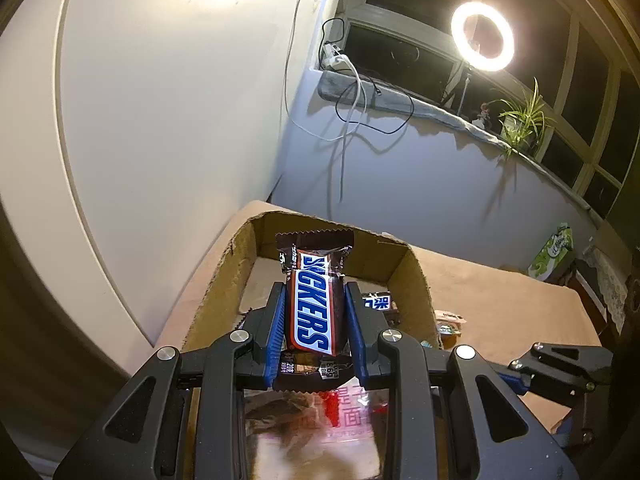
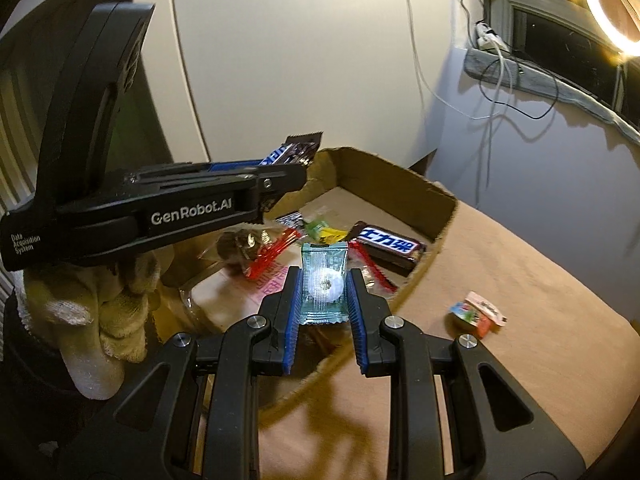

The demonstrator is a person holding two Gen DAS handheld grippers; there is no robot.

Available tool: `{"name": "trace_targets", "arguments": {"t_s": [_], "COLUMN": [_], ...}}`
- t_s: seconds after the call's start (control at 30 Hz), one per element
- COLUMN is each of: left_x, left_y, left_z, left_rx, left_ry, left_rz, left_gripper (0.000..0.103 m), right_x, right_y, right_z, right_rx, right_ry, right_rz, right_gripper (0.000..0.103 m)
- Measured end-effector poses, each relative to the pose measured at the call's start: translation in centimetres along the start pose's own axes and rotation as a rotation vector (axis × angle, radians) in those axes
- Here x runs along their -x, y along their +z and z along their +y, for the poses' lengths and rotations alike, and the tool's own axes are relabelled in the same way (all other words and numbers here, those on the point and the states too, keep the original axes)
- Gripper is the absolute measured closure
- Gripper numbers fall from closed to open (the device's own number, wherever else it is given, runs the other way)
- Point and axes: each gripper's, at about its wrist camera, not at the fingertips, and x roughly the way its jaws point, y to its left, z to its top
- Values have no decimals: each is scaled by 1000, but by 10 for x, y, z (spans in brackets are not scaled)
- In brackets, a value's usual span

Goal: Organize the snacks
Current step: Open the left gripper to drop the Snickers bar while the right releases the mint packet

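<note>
Over cardboard box (image 1: 416, 276), left tongs (image 1: 316, 292) grip Snickers bar (image 1: 314, 300) pointing forward.

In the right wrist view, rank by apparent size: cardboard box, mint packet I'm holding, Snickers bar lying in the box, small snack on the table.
1. cardboard box
2. Snickers bar and mint packet: similar; the packet is nearer the camera, so unsure
3. small snack

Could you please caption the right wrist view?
Right gripper holding a mint packet above the cardboard box of snacks.
</note>
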Motion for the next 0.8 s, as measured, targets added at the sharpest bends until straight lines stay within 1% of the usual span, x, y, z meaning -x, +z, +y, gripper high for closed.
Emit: {"name": "trace_targets", "arguments": {"t_s": [0.13,0.47,0.5,0.53,0.6,0.7,0.73,0.77,0.8], "left_x": [0,1,0,1,1,0,-1,-1,-1], "left_y": [0,1,1,1,2,2,2,1,2], "left_z": [2,4,4,4,4,4,4,4,5], "left_rx": [3,8,7,7,5,2,1,2,3], "left_ry": [1,8,6,6,4,7,8,9,10], "left_rz": [3,4,3,2,-1,0,2,3,4], "left_gripper": [76,76,76,76,76,76,76,76,74], "right_x": [-7,-12,-12,-12,-11,-9,-9,-9,-8], "right_y": [0,-3,-3,-3,-4,-4,-4,-5,-5], "right_z": [6,15,15,15,15,14,14,14,14], "right_rx": [11,30,31,32,32,32,32,33,36], "right_ry": [7,14,13,9,8,9,7,6,2], "right_rz": [16,28,28,27,23,23,22,21,16], "right_gripper": [79,78,74,67,65,64,57,54,47]}}
